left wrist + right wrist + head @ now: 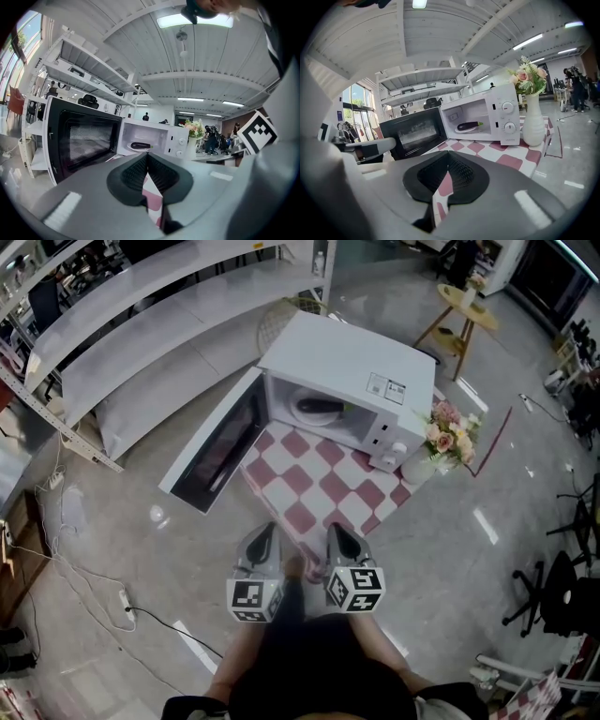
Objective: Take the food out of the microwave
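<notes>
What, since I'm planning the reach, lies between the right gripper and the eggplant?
Only the bare checked tablecloth, up to the open microwave; the right gripper view shows nothing standing between the right gripper and the eggplant.

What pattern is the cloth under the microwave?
The tablecloth is a red-and-white checkerboard, clearest in the head view.

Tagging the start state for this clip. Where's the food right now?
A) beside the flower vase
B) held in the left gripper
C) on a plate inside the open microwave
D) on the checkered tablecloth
C: the eggplant lies on a white plate in the cavity of the microwave, whose door is swung open.
</notes>
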### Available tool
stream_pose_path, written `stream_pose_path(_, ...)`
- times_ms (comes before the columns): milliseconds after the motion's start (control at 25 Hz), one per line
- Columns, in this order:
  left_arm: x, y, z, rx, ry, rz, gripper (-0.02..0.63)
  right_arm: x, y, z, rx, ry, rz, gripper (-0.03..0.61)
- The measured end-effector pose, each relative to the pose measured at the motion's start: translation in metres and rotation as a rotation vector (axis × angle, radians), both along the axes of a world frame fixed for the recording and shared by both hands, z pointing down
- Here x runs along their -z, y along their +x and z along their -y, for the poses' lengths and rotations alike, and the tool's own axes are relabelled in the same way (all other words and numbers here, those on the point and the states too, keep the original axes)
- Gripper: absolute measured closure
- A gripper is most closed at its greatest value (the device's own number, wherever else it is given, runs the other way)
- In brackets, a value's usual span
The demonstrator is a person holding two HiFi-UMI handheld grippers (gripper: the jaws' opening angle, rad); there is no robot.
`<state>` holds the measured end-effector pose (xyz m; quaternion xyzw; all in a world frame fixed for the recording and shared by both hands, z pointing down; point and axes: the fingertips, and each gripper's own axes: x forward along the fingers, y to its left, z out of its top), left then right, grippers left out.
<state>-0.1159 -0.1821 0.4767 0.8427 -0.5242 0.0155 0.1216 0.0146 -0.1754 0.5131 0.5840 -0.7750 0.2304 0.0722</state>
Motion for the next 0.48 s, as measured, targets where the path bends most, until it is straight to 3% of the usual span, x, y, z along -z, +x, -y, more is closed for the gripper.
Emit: stream_pose_path(480,-0.002,-0.001,0.038,-0.048,0.005,-0.017,0.604,-0.003,-0.004,0.032,-0.046,-0.008,0.005,0.577)
